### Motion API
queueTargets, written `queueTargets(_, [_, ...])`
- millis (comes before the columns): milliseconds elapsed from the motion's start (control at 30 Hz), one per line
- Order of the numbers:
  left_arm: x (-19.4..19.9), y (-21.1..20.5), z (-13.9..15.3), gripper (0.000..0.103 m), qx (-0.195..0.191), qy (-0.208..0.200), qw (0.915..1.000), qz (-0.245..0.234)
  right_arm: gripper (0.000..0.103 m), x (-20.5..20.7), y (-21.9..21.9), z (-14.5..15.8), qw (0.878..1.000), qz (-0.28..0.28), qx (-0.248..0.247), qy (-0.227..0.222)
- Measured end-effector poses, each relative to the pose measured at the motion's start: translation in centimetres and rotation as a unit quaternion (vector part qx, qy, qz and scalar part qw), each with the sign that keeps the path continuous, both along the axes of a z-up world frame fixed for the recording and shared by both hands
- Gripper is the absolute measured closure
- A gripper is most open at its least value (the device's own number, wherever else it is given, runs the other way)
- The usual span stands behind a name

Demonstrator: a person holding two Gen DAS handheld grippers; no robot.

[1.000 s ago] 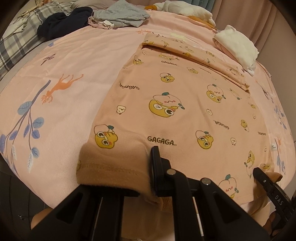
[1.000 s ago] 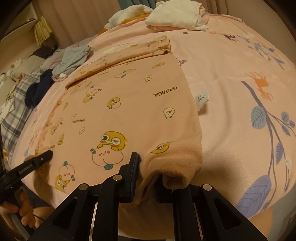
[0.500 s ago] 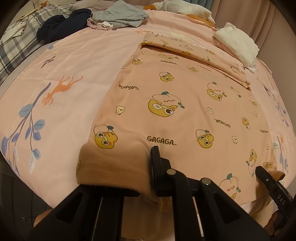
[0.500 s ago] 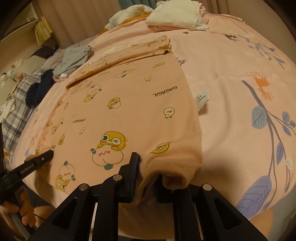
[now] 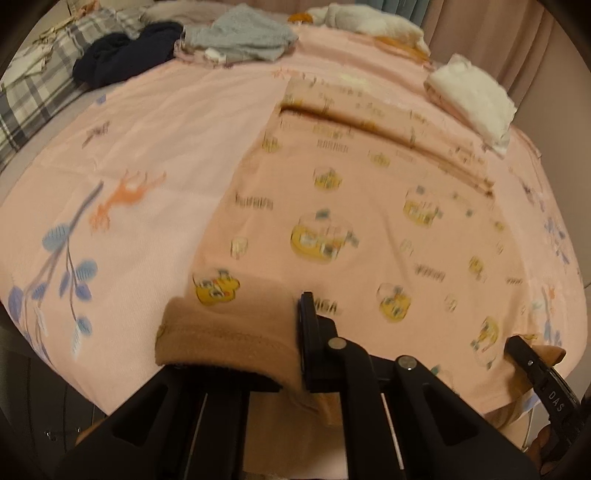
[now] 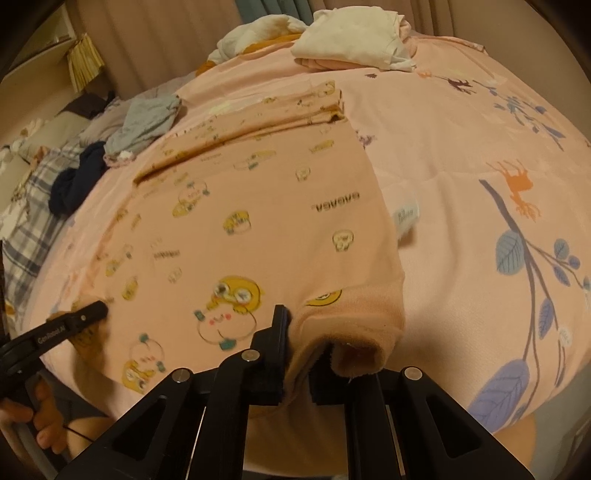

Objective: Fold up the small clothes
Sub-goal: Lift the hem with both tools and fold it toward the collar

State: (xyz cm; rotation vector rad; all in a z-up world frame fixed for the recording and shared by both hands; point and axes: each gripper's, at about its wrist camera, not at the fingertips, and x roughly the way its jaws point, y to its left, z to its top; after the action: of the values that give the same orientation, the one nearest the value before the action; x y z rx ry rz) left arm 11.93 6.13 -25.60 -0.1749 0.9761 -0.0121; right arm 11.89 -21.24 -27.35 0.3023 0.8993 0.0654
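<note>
A peach garment printed with yellow cartoon faces lies spread flat on the pink bedsheet, its far part folded over in a band. My left gripper is shut on the garment's near left hem corner, and the brown ribbed hem drapes over the left finger. In the right wrist view my right gripper is shut on the near right hem corner of the same garment, the cloth bunched between the fingers. Each gripper shows at the edge of the other's view: the right gripper, and the left gripper held by a hand.
A folded white cloth pile sits at the far right of the bed. A grey garment, a dark navy one and a plaid blanket lie at the far left. Curtains hang behind the bed. The bed's near edge runs just under both grippers.
The left wrist view has gone blurred and shifted slightly, and the hem corner sits a little higher over the left finger. The right gripper's hold looks the same.
</note>
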Motion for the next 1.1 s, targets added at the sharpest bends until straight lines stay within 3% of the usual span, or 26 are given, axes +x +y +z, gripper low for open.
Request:
queueTargets(367, [5.0, -0.2, 3.9, 0.096, -0.03, -0.061, 0.9976, 0.01, 0.094, 4.0, -1.2, 4.7, 0.998, -0.01, -0.025, -0.061])
queueTargets(567, [12.4, 0.2, 4.6, 0.096, -0.087, -0.076, 0.9922, 0.048, 0.096, 9.9, -1.9, 6.7, 0.995, -0.012, -0.038, -0.09])
queueTargets(700, [18.7, 0.4, 4.2, 0.096, -0.102, -0.079, 0.9889, 0.074, 0.096, 15.9, -2.9, 7.1, 0.996, -0.013, -0.024, -0.084])
queueTargets(833, [25.3, 0.2, 2.8, 0.096, -0.079, -0.068, 0.9907, 0.087, 0.096, 22.6, -2.6, 5.9, 0.996, -0.01, -0.056, -0.072])
queueTargets(967, [30.8, 0.6, 1.2, 0.096, -0.088, -0.038, 0.9899, 0.104, 0.096, 29.5, -2.0, 3.7, 0.995, -0.006, -0.093, -0.042])
queueTargets(1100, [33.9, 0.0, -0.2, 0.092, -0.01, -0.041, 0.9934, 0.107, 0.096, 33.4, -1.5, 2.2, 0.993, 0.0, -0.114, -0.016])
